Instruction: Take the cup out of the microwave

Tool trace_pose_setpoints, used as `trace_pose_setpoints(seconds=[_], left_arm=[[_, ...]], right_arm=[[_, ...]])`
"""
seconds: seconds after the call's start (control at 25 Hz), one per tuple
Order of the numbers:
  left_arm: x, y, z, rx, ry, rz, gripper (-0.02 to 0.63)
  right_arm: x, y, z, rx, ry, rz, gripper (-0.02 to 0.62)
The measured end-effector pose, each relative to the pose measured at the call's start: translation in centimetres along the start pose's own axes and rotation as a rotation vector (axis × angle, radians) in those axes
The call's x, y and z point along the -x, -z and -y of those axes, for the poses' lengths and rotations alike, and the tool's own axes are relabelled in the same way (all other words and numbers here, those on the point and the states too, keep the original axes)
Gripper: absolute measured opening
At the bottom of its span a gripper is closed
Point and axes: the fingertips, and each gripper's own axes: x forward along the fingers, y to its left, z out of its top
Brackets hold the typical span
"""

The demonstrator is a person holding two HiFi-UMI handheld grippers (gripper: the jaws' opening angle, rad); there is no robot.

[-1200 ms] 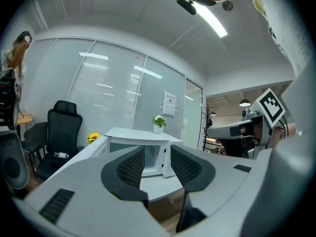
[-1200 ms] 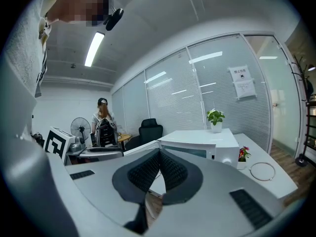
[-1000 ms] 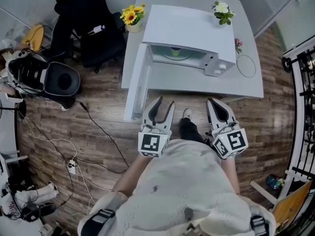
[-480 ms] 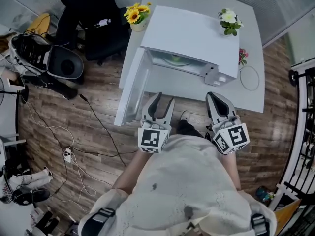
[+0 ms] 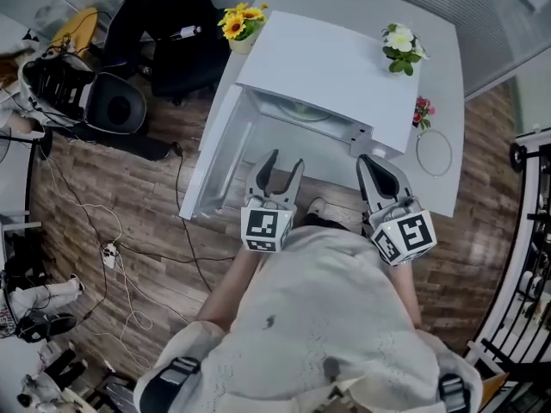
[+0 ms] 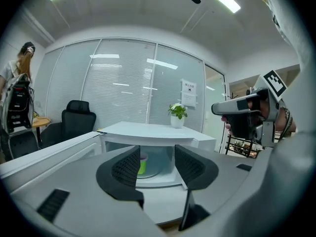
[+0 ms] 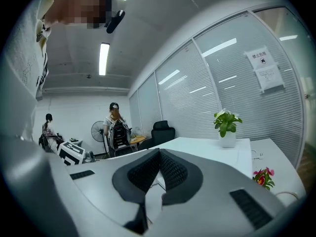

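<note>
I have brought the left gripper (image 5: pixel 285 162) nearer the open microwave (image 5: pixel 327 63). Its jaws have just opened, empty, facing the cup (image 6: pixel 142 165), ready to grasp. The right gripper (image 5: pixel 372 166) is closed, empty.

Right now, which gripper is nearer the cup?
Left. The left gripper faces the open microwave, its jaws just opened wider, cup visible between them, not reached. The right gripper, jaws together, sits to the opening's right.

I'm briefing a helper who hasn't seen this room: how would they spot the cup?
On the white table stands a white microwave with its door swung open. Inside, on the glass turntable, sits the cup. It is small and lime green, and the only thing in the cavity, unlike the yellow flowers and white flowers outside.
</note>
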Motion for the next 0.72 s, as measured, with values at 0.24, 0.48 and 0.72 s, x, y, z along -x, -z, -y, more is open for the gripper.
trace_pose_setpoints(seconds=[0.24, 0.48, 0.72], left_arm=[[-3.1, 2.4, -0.7, 0.009, -0.027, -0.035, 0.232], [-7.4, 5.3, -2.9, -0.010, -0.048, -0.073, 0.249], [-11.0, 8.1, -4.6, -0.009, -0.044, -0.125, 0.261]], right_arm=[[0.4, -0.2, 1.2, 0.003, -0.002, 0.000, 0.009], [-0.5, 0.6, 3.1, 0.004, 0.034, -0.028, 0.009], [-3.1, 0.6, 3.7, 0.022, 0.041, -0.081, 0.009]])
